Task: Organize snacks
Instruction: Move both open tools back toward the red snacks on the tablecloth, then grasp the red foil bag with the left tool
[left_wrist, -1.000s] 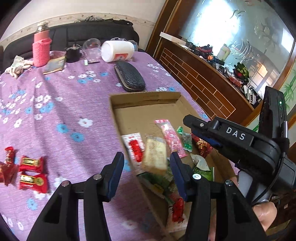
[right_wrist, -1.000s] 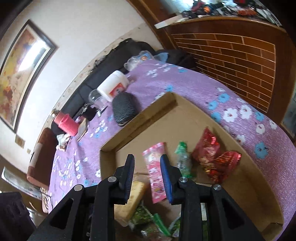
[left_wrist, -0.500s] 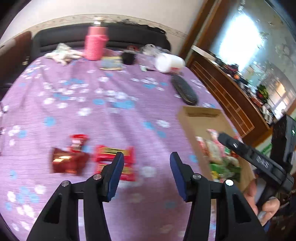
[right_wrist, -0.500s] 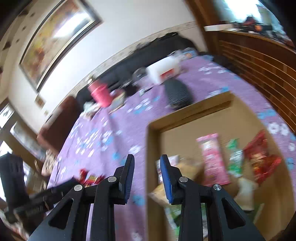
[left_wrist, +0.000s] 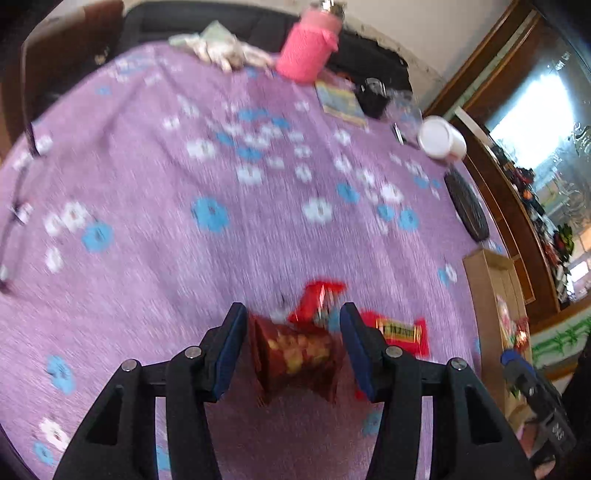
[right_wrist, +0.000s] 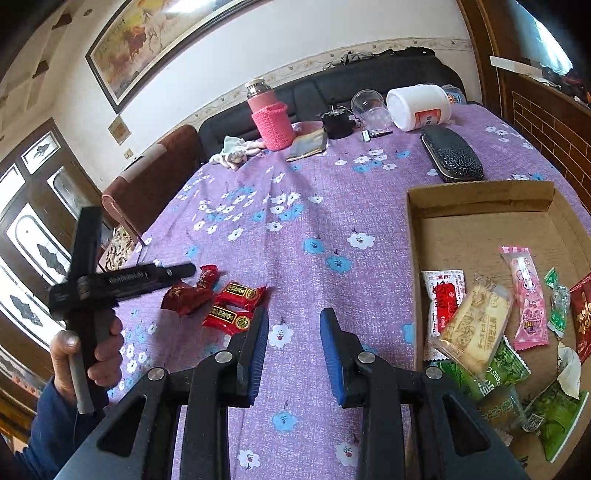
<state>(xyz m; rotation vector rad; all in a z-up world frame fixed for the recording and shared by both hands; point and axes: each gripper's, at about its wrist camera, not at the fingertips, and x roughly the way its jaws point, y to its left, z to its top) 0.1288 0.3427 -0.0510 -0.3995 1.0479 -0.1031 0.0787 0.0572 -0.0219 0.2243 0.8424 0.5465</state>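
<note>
On the purple flowered tablecloth (right_wrist: 314, 221) lies a dark red snack packet (left_wrist: 295, 354) (right_wrist: 184, 295). My left gripper (left_wrist: 293, 332) (right_wrist: 186, 270) hovers right over it, open, and the packet shows between its blue pads. A small red candy (left_wrist: 317, 299) (right_wrist: 207, 275) and two red bars with gold labels (right_wrist: 240, 293) (left_wrist: 400, 332) lie beside it. My right gripper (right_wrist: 293, 332) hangs over bare cloth, its jaws a little apart with nothing between them. To its right, the cardboard box (right_wrist: 480, 199) (left_wrist: 487, 266) holds several snacks, among them a biscuit packet (right_wrist: 472, 328).
At the table's far end stand a pink-sleeved bottle (right_wrist: 271, 122), a clear cup (right_wrist: 369, 107), a white jar on its side (right_wrist: 417, 107) and a black glasses case (right_wrist: 450, 155). A hand (right_wrist: 88, 354) holds the left gripper. A black sofa and a wooden cabinet border the table.
The left gripper swung left, from over the box to above the red snacks on the cloth. The right gripper rolled and also drifted left, off the box. Neither set of jaws changed.
</note>
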